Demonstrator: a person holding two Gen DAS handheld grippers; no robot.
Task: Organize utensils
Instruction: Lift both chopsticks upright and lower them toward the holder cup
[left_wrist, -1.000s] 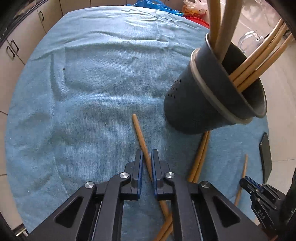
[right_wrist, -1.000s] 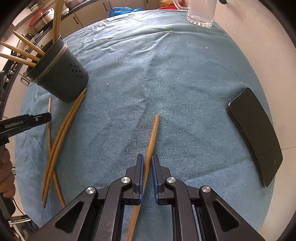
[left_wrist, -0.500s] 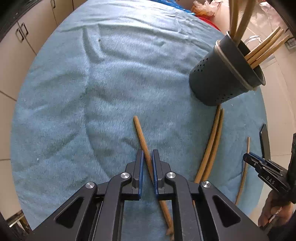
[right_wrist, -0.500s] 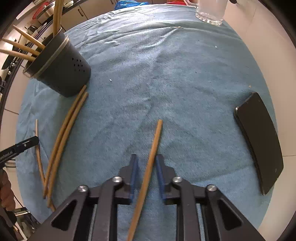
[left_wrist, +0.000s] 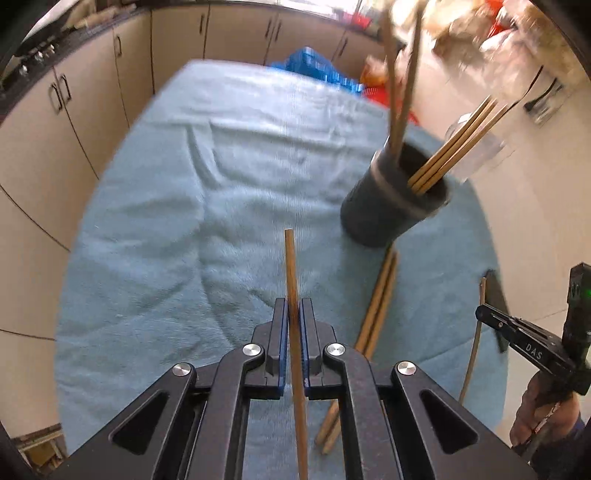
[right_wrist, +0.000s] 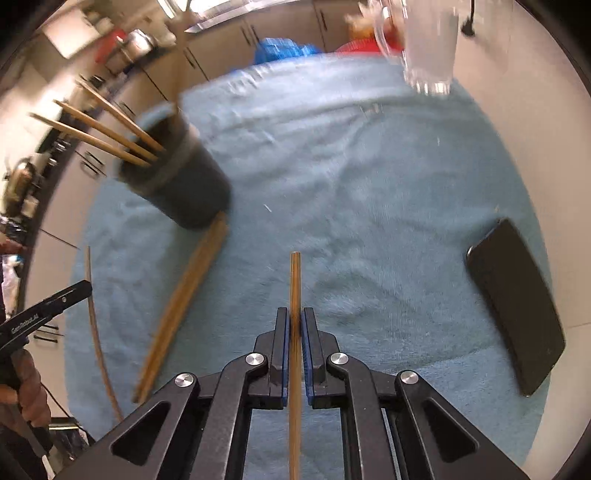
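My left gripper (left_wrist: 293, 310) is shut on a wooden chopstick (left_wrist: 290, 266) and holds it raised above the blue cloth (left_wrist: 184, 221). My right gripper (right_wrist: 295, 319) is shut on another wooden chopstick (right_wrist: 295, 280), also lifted. A dark utensil holder (left_wrist: 391, 206) with several chopsticks in it stands ahead right in the left wrist view, and ahead left in the right wrist view (right_wrist: 184, 184). A pair of chopsticks (left_wrist: 380, 295) lies on the cloth by the holder's base; the pair also shows in the right wrist view (right_wrist: 184, 299). A single thin chopstick (right_wrist: 95, 325) lies near the cloth's edge.
A black phone (right_wrist: 517, 302) lies on the cloth at the right. A glass mug (right_wrist: 424, 48) stands at the far edge. Kitchen cabinets (left_wrist: 74, 110) surround the table. The other gripper shows at each view's side (left_wrist: 532, 350).
Both grippers have lifted and tilted up with their chopsticks, away from the cloth. The right gripper opened briefly, then closed on its chopstick again. The holder now looks farther off.
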